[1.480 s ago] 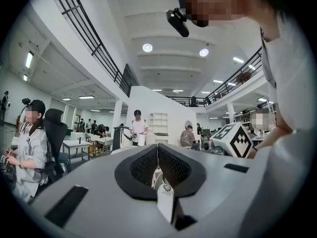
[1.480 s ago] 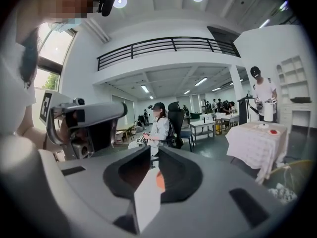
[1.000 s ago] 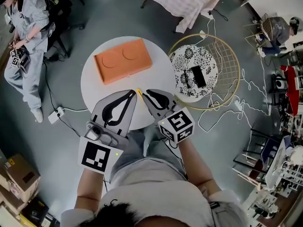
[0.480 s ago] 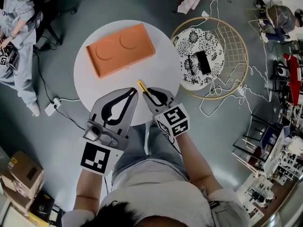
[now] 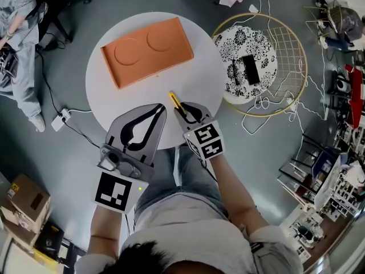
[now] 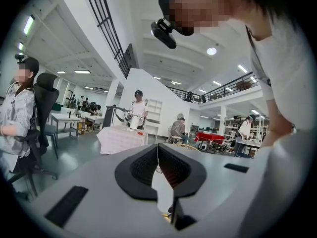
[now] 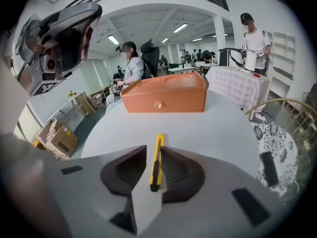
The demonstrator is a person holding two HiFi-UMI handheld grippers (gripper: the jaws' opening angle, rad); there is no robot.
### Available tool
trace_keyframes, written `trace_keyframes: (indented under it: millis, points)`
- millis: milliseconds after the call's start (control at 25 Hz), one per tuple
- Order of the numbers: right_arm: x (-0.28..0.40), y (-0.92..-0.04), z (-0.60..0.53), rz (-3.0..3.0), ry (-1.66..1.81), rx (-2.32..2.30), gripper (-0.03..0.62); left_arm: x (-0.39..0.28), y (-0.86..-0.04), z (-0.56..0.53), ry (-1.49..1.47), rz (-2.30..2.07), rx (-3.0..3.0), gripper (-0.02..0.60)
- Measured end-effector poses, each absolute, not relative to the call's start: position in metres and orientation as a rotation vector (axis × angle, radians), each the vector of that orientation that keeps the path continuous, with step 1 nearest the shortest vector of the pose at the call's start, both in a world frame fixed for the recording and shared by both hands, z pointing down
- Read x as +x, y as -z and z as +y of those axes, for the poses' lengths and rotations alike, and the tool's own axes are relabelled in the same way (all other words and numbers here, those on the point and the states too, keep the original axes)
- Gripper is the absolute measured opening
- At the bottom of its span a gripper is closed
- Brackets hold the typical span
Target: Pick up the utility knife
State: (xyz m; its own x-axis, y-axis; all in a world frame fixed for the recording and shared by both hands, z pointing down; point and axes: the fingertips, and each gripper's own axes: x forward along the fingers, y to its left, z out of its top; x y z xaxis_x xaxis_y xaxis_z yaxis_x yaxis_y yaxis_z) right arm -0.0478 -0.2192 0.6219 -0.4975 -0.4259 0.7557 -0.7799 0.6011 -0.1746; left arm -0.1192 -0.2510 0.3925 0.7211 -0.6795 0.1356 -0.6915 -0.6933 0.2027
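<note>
The utility knife, slim and yellow with a black near end, lies on the round white table pointing away from me. My right gripper is open by a narrow gap, one jaw on each side of the knife. The knife rests against the right jaw, and a strip of table shows between it and the left jaw. In the head view the knife sticks out past the tips of the right gripper. The left gripper hovers beside it over the table's near edge. In its own view the left gripper is shut and holds nothing.
An orange box with two round dents lies on the far half of the table. To the right stands a patterned round stool with black items, inside a gold wire ring. Cables run over the floor. A person sits at far left.
More of the yellow knife now shows beyond the right gripper's tips, and that gripper has turned slightly. The head view has shifted toward the table. The left gripper stays shut beside it.
</note>
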Motion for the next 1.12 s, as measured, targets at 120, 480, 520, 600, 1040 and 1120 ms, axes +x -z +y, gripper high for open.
trace_keyframes:
  millis: [120, 480, 520, 600, 1040, 1120]
  points:
    - [-0.045, -0.634, -0.220, -2.104, -0.673, 0.943, 0.094, -0.122, -0.397, -0.253, -0.078, -1.093, 2.677, 0.012]
    - [-0.050, -0.646, -0.218, -2.047, -0.631, 0.946, 0.094, -0.124, -0.405, -0.250, -0.084, -1.099, 2.656, 0.011]
    - [-0.050, -0.645, -0.218, -2.031, -0.612, 0.951, 0.094, -0.123, -0.405, -0.250, -0.084, -1.099, 2.656, 0.012]
    - [-0.050, -0.644, -0.219, -1.990, -0.550, 0.955, 0.086, -0.121, -0.404, -0.248, -0.084, -1.095, 2.660, 0.012]
    - [-0.062, -0.625, -0.217, -2.044, -0.540, 0.965, 0.064, -0.119, -0.398, -0.239, -0.082, -1.100, 2.669, 0.012]
    - [-0.067, -0.611, -0.218, -2.106, -0.565, 0.978, 0.064, -0.118, -0.396, -0.237, -0.075, -1.113, 2.668, 0.012]
